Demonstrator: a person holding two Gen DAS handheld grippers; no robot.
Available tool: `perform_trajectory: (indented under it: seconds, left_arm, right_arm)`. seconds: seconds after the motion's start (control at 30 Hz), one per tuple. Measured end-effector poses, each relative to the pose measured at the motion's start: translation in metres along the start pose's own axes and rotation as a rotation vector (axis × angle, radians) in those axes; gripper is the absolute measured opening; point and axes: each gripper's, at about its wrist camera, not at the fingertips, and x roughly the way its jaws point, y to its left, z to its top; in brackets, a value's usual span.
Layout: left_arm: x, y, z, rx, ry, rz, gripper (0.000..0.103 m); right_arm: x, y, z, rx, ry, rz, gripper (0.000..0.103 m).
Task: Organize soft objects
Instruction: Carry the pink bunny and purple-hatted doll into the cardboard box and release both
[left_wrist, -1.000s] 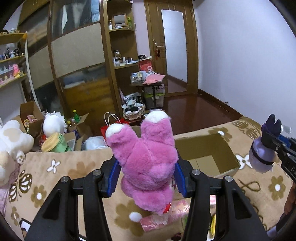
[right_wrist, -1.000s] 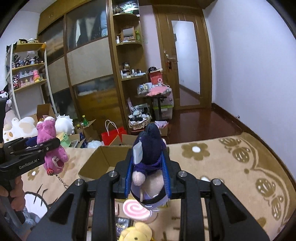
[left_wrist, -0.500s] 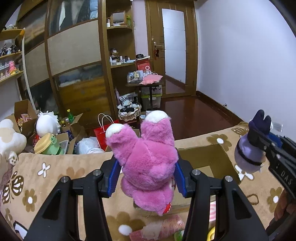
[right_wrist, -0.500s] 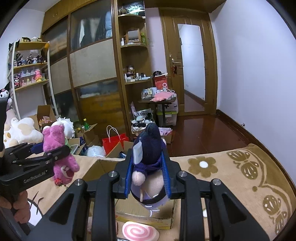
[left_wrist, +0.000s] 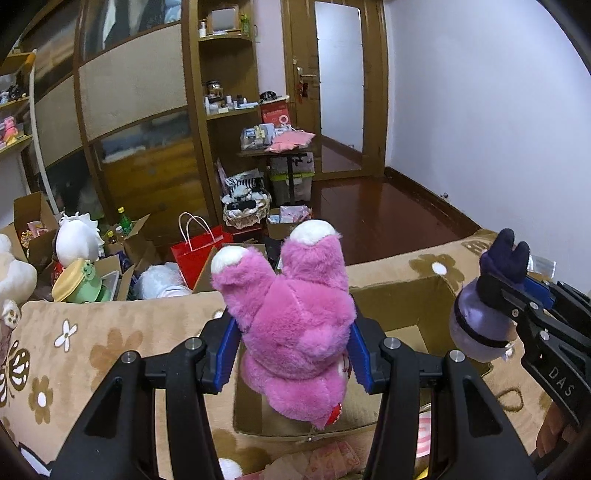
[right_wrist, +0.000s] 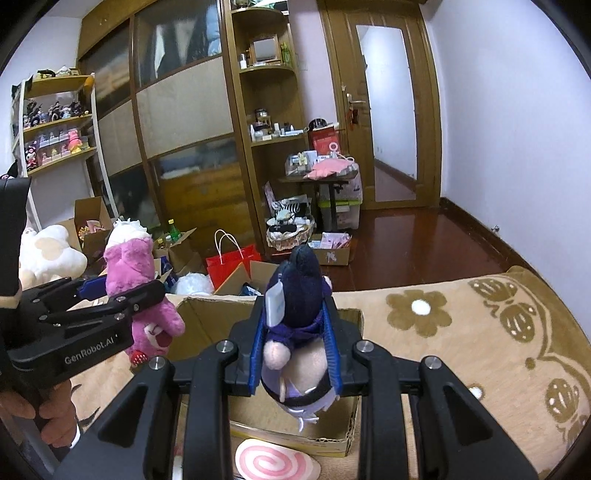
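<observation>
Above cardboard box (left_wrist: 402, 295): left fingers (left_wrist: 229, 343) clamp pink plush (left_wrist: 295, 325); right fingers (right_wrist: 330, 343) clamp purple doll (right_wrist: 295, 325).

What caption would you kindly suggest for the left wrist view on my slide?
Left gripper clamps a pink plush bear above an open cardboard box.

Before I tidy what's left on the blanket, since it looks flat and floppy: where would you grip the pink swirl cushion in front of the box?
Judging by the right wrist view, pinch the pink swirl cushion across its thin rim at the right-hand edge, coming in low from the right. It lies flat on the blanket against the cardboard box, so the faces offer nothing to clamp.
</observation>
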Motion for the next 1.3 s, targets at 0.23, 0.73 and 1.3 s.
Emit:
perform_trajectory:
  seconds: [0.23,0.73,1.3]
  left_arm:
    - [0.017,-0.004,-0.006,0.009,0.046,-0.015,0.05]
    - [0.044,-0.004,-0.025,-0.021,0.175,-0.033,0.052]
    - [0.046,0.0,-0.034,-0.022,0.213,0.016,0.069]
  right_arm:
    - [0.014,-0.008,-0.007,0.021,0.03,0.023,0.03]
    - [0.032,0.003,-0.023,-0.013,0.085,0.077,0.03]
    - [0.036,-0.002,-0.03,0.02,0.124,0.085,0.052]
